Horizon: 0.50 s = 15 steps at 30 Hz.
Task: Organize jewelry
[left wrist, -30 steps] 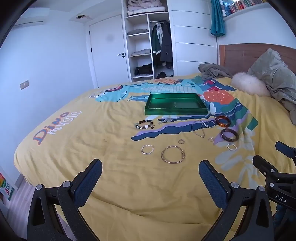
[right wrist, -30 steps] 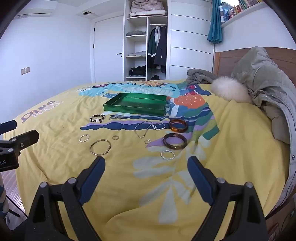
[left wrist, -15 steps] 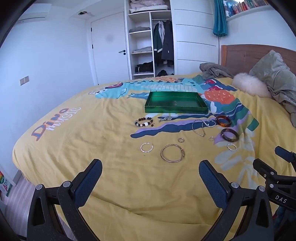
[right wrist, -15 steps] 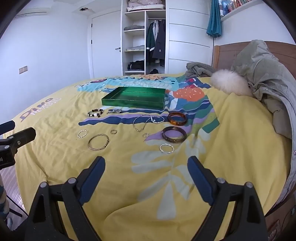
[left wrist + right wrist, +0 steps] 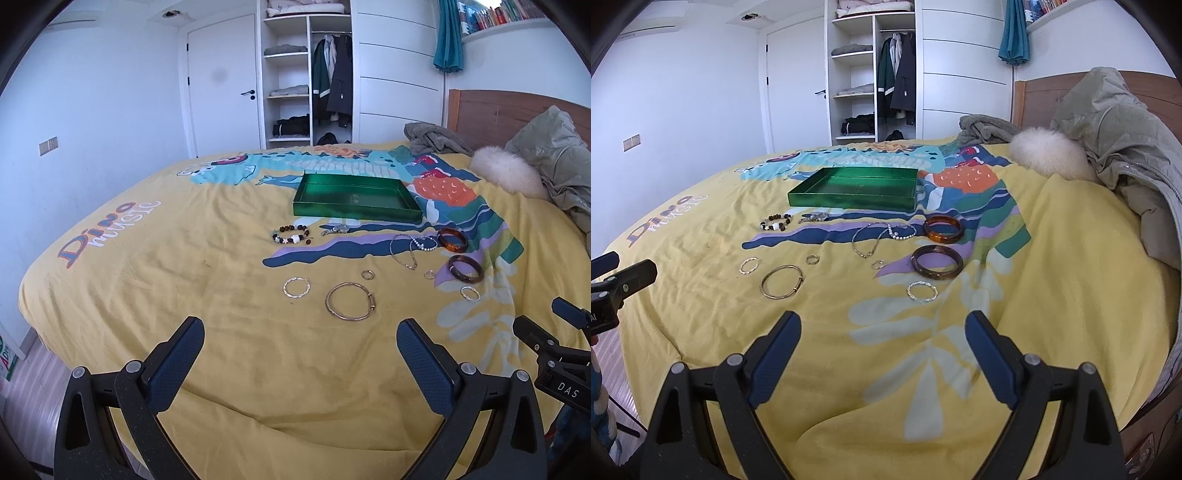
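While both grippers hover spread and empty off the bed's near edge, the gold bangle (image 5: 350, 301) lies straight ahead of the left gripper (image 5: 300, 360), nearer it than the right gripper (image 5: 882, 350), with the green tray (image 5: 356, 213) beyond toward the far edge

White bedroom (image 5: 110, 92), open wardrobe (image 5: 306, 81)

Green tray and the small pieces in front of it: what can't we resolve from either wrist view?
- Green tray floor: partly hidden by its near wall in both views; contents cannot be confirmed.
- Small metallic item in front of the tray: too small to identify in either view.
- Right gripper: cut off by the left-wrist view's right edge.
- Left gripper: cut off by the right-wrist view's left edge.
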Available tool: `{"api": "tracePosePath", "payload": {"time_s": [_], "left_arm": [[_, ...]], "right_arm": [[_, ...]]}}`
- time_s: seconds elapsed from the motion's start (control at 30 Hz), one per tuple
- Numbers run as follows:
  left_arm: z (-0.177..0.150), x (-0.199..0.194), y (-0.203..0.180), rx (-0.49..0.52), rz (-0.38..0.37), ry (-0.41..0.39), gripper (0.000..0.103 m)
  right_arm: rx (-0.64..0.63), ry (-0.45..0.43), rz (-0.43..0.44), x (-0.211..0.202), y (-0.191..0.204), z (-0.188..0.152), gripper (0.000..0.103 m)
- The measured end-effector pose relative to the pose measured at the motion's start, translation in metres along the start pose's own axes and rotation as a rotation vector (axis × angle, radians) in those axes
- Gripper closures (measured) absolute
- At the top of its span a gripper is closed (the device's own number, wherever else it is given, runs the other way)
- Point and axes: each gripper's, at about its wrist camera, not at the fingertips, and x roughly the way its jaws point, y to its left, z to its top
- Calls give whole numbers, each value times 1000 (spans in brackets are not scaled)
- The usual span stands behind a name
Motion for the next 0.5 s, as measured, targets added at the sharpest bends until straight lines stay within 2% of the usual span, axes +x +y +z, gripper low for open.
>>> {"api": "tracePosePath", "payload": {"time_s": [0.5], "left_arm": [[1,9,2,-9,-13,10,1]], "right_arm": [[20,41,11,18,-8,-2,12]]}}
